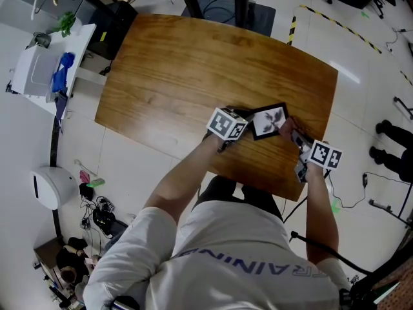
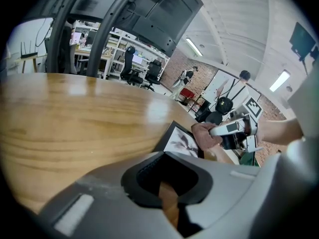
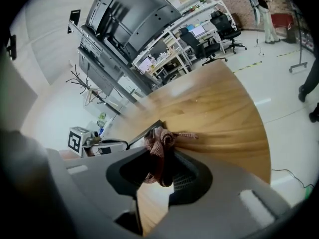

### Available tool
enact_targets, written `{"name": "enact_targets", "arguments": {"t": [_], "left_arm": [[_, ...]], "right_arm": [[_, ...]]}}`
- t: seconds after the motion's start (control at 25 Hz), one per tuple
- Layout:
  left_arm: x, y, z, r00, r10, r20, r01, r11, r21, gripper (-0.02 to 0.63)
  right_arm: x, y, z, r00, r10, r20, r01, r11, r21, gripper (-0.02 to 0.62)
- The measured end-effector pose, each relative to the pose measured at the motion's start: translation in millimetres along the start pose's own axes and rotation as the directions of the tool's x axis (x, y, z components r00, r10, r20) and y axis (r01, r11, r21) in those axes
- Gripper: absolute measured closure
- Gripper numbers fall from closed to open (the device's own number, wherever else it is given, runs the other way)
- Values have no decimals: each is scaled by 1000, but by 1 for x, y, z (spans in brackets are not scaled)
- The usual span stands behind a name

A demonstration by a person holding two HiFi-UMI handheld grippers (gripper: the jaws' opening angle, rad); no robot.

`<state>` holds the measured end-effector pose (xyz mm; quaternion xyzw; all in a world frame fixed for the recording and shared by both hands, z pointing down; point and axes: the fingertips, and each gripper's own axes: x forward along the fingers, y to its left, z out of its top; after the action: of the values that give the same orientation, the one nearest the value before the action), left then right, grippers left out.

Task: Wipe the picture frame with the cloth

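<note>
1. Now the right hand-held gripper is clamped on a bunched pinkish-brown knit cloth, which touches the black rectangular picture frame just ahead on the wooden desk.
2. Left hand-held gripper: jaws narrow and empty, at the frame's opposite edge.
3. Frame's long axis seems to run between both grippers.

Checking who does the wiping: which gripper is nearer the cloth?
Right. The right gripper has its fingers shut on the cloth, at the picture frame's right side. The left gripper sits at the frame's left edge, across the frame from the cloth.
</note>
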<state>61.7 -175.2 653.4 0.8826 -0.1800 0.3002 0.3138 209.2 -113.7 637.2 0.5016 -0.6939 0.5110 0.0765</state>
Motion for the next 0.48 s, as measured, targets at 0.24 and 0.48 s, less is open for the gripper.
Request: {"name": "enact_targets", "arguments": {"t": [0.24,0.48], "left_arm": [[1,1,0,1000,12,6,-12,1000,-5,603],[-6,3,-1,996,84,30,-86,994,68,603]], "right_arm": [[-10,-13,8,995,-77,63,80,996,-48,486],[-33,-9,32,973,-84,214,106,990,-92,486]]}}
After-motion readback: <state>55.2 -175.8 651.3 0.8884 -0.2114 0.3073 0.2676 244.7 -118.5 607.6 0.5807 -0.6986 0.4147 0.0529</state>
